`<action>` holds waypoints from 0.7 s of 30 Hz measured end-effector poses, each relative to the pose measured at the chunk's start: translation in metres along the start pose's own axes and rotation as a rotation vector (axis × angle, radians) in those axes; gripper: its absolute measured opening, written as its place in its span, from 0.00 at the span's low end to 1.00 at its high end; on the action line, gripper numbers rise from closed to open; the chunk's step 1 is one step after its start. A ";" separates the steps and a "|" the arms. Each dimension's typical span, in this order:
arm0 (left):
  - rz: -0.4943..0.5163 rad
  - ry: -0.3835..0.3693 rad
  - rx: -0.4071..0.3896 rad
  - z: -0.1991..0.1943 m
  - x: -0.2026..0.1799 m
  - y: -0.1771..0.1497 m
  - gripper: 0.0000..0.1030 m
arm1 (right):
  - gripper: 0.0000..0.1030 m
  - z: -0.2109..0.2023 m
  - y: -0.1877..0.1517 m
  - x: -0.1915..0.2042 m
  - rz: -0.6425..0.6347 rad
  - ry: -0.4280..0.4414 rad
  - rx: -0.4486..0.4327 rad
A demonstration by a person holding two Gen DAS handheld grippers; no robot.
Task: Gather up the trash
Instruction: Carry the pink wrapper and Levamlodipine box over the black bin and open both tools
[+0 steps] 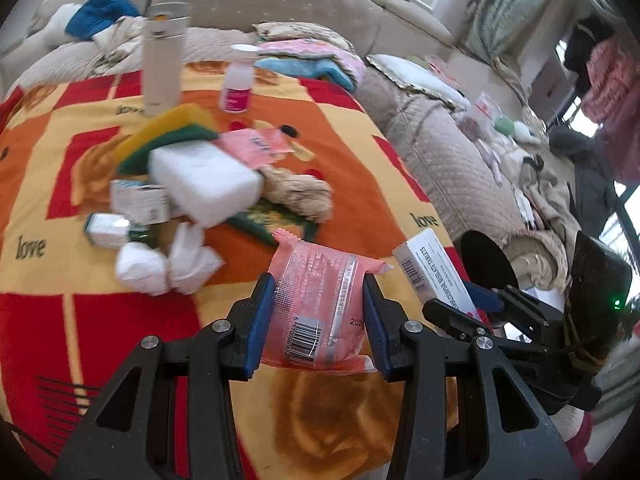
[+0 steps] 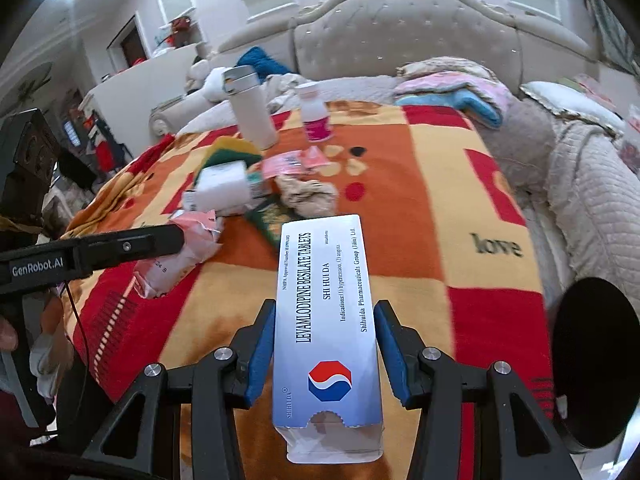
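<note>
My left gripper (image 1: 318, 286) is shut on a pink plastic snack packet (image 1: 316, 312) with a barcode, held above the bed blanket (image 1: 352, 168). In the right wrist view that packet (image 2: 176, 256) shows at the left, crumpled under a black finger (image 2: 132, 246) of the left gripper. My right gripper (image 2: 326, 308) is shut on a long white tablet box (image 2: 326, 280), lifted over the blanket's near edge. The same box (image 1: 428, 268) shows at the right of the left wrist view.
A heap lies mid-blanket: crumpled white tissues (image 1: 160, 264), a white foam block (image 1: 208, 184), a yellow-green sponge (image 1: 168, 132), small boxes (image 1: 140, 200), a beige wad (image 1: 300, 194). Behind stand a white flask (image 1: 164, 56) and pill bottle (image 1: 238, 80). A black round container (image 2: 592, 360) sits right.
</note>
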State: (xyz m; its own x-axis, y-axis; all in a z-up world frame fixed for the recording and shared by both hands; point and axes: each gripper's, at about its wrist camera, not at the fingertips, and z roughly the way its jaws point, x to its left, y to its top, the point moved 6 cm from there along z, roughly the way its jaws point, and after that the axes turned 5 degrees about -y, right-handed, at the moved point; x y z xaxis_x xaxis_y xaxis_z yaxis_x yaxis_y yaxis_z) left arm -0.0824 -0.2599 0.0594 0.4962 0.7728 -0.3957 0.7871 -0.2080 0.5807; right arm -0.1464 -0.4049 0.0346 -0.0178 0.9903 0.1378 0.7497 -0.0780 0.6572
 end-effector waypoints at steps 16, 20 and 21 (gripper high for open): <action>0.135 -0.035 0.057 0.062 -0.087 0.005 0.40 | 0.46 -0.027 -0.017 -0.097 0.137 -0.128 -0.016; 0.156 -0.061 0.072 0.078 -0.109 0.007 0.40 | 0.46 -0.033 -0.023 -0.128 0.181 -0.165 -0.017; 0.161 -0.068 0.075 0.083 -0.114 0.008 0.40 | 0.46 -0.035 -0.025 -0.135 0.190 -0.173 -0.017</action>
State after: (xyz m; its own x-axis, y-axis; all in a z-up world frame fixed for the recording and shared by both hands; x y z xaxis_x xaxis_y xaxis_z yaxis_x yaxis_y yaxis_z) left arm -0.1029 -0.3994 0.0504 0.6397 0.6840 -0.3506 0.7193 -0.3720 0.5866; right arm -0.1858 -0.5407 0.0253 0.2366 0.9625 0.1325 0.7174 -0.2650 0.6442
